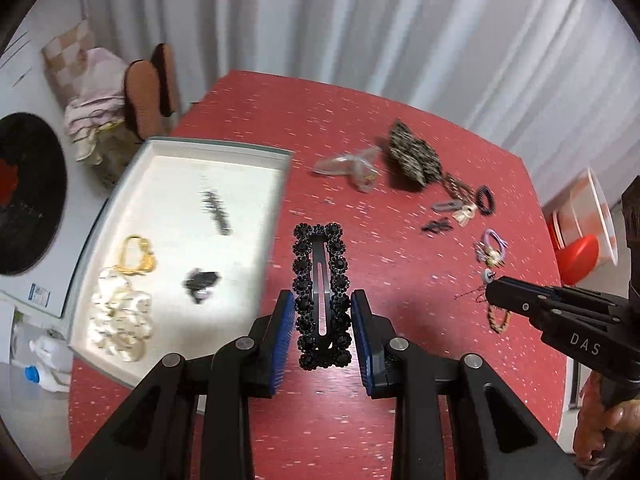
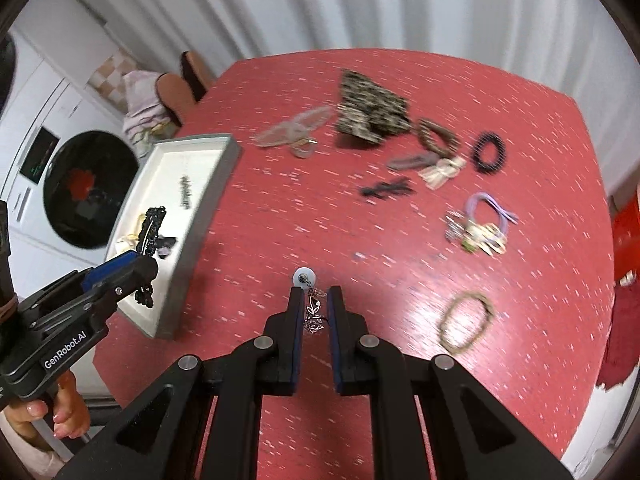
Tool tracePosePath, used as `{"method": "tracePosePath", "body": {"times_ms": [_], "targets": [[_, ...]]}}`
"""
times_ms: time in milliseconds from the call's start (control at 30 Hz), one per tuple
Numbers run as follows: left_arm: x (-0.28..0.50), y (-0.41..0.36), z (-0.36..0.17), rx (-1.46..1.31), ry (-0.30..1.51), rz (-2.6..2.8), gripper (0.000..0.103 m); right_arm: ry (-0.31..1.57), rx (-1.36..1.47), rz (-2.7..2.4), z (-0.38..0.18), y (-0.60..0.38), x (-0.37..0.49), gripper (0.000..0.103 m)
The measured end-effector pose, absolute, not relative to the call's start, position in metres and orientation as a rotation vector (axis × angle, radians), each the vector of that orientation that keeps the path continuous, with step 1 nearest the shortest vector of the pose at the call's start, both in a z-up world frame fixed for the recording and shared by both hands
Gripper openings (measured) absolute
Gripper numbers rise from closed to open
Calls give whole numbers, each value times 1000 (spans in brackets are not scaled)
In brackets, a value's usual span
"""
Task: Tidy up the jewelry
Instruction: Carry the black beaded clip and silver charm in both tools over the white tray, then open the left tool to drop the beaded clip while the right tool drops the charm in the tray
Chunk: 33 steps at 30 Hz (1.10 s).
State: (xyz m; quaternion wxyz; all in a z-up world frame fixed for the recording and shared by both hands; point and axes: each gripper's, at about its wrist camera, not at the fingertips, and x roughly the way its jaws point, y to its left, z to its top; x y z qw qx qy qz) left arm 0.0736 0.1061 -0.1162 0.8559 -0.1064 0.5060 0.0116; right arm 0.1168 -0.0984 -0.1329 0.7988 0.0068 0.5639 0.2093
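My left gripper (image 1: 323, 312) is shut on a black beaded hair clip (image 1: 321, 280) and holds it above the red table, just right of the white jewelry tray (image 1: 224, 152). The clip also shows in the right wrist view (image 2: 150, 232), over the tray (image 2: 208, 184). The tray holds a gold piece (image 1: 136, 254), a cream scrunchie (image 1: 120, 320) and dark clips. My right gripper (image 2: 315, 300) is low over the table with a silver earring (image 2: 314, 312) on a small white backing (image 2: 305, 278) between its fingers; the jaws stand narrowly apart around it.
Loose accessories lie on the red table (image 2: 280, 220): a patterned bow (image 2: 370, 114), a black hair tie (image 2: 489, 152), a lilac tie bundle (image 2: 486, 220), a braided bracelet (image 2: 466, 324), a clear clip (image 2: 294, 130). A washing machine (image 2: 80, 188) stands at the left.
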Motion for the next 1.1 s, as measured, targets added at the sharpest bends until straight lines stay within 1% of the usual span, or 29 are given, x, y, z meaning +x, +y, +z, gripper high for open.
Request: {"method": "tracePosePath", "body": {"times_ms": [267,567,867,1100], "targets": [[70,165,-108,-260,1022,111,31,1181,-37,554,-120,-32,133,13],[85,211,-114,-259,995,180,31,1163,-50,647,-115,41,155,13],[117,238,-143,-261,1007,224,31,1179,-30,675,-134,92,191,13],[139,252,-176,-284,1044,264,31,1222,15,668,-165,115,219,12]]}}
